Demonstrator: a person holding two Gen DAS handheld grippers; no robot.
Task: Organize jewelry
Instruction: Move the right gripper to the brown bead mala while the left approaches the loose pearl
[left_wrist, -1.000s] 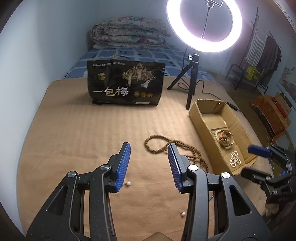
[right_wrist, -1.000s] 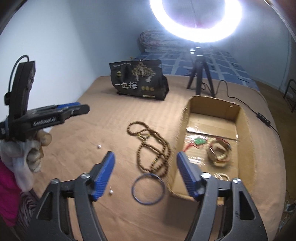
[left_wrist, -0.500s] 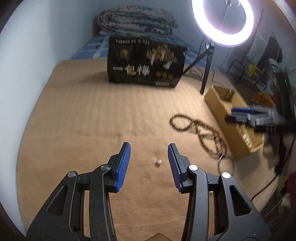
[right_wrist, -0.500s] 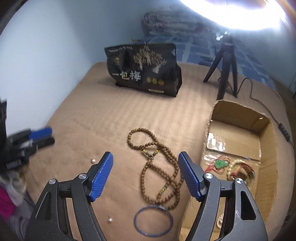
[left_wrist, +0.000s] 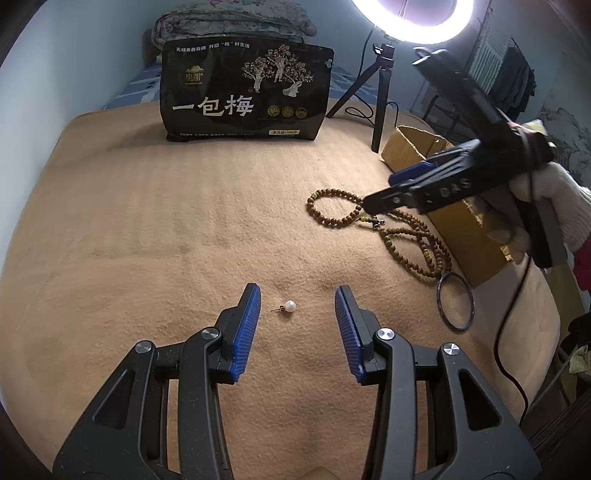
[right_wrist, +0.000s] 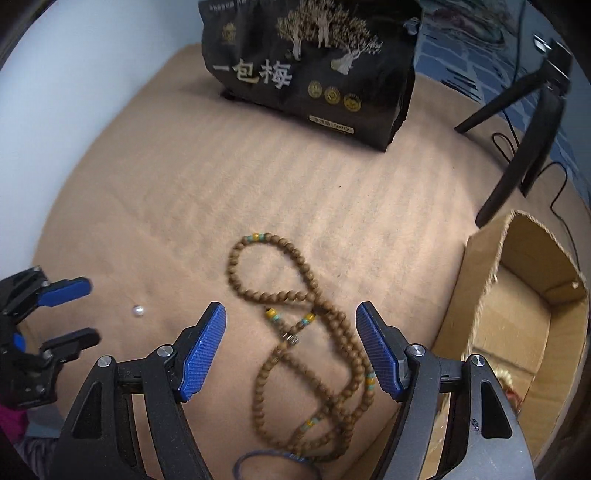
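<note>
Your left gripper (left_wrist: 297, 308) is held low with its blue-padded fingers (left_wrist: 246, 325) spread wide and nothing between them. Your right gripper (right_wrist: 291, 336) is likewise spread wide and empty, tilted downward. From the left wrist camera, the right gripper appears at 2 o'clock, gripped in your white-gloved right hand (left_wrist: 554, 210), its tips pointing toward 9 o'clock.
</note>
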